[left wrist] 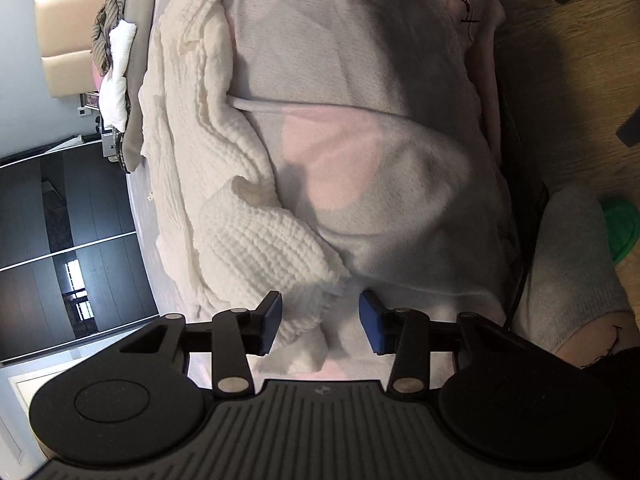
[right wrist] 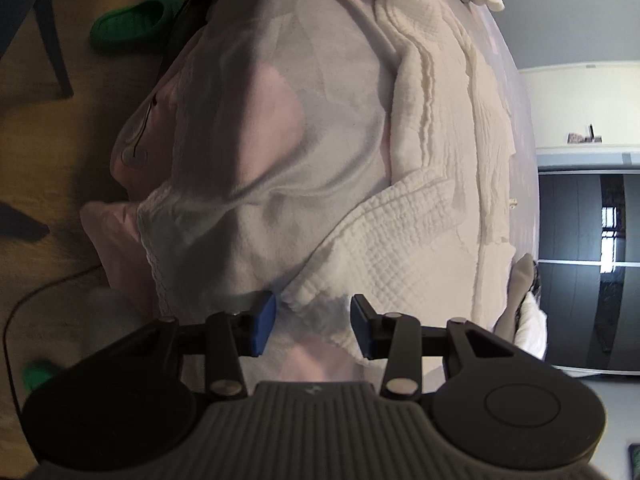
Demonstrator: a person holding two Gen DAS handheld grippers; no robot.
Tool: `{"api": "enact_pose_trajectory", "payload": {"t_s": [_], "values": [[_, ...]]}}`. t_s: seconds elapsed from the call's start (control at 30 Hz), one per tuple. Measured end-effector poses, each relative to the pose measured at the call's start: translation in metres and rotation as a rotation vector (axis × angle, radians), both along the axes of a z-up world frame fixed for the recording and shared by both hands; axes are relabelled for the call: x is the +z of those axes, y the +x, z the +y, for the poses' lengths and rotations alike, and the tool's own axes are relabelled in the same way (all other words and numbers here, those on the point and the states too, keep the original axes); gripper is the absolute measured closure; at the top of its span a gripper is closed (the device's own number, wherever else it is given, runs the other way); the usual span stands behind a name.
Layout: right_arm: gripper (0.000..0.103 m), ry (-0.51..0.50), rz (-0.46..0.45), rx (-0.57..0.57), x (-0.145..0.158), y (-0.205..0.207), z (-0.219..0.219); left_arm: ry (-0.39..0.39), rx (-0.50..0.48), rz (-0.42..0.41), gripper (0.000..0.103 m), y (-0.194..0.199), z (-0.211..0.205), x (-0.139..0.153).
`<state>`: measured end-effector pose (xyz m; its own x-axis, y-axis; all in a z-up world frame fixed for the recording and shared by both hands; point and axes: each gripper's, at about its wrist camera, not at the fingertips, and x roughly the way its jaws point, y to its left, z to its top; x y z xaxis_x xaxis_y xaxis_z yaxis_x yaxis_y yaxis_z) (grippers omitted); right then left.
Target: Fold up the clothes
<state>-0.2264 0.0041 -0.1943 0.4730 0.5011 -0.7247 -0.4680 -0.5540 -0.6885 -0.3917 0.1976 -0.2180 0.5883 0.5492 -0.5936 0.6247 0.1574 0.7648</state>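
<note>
A white waffle-weave garment (left wrist: 224,184) (right wrist: 420,208) lies crumpled on the bed, partly over a grey fleece garment (left wrist: 352,92) (right wrist: 280,120). In the left wrist view my left gripper (left wrist: 322,322) hovers low over the waffle garment's near corner. That corner lies between the blue pads (left wrist: 272,320), and a wide gap shows on its right side, so the gripper is open. In the right wrist view my right gripper (right wrist: 313,326) stands over the waffle garment's hem where it meets the grey fleece. Its pads (right wrist: 264,324) are apart and do not press the cloth.
The pink bedsheet (right wrist: 116,240) hangs over the bed's edge above a wooden floor (right wrist: 52,128). Green slippers (right wrist: 128,24) and a cable (right wrist: 24,308) lie there. A pile of other clothes (left wrist: 116,60) sits further along the bed. A dark wardrobe (left wrist: 60,240) stands beyond. A person's leg (left wrist: 568,264) is beside the bed.
</note>
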Motion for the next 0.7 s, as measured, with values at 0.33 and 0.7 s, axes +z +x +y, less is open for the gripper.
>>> {"api": "enact_pose_trajectory", "payload": {"t_s": [0.33,0.7], "values": [[0.053,-0.034,-0.129,0.126,-0.014,0.000,-0.008,-0.014,0.018,0.002,0.064,0.005,-0.002,0.000],[0.088,0.027,-0.146,0.167,-0.012,-0.001,-0.010,-0.134,0.093,0.014,0.091,0.009,-0.003,0.013]]}}
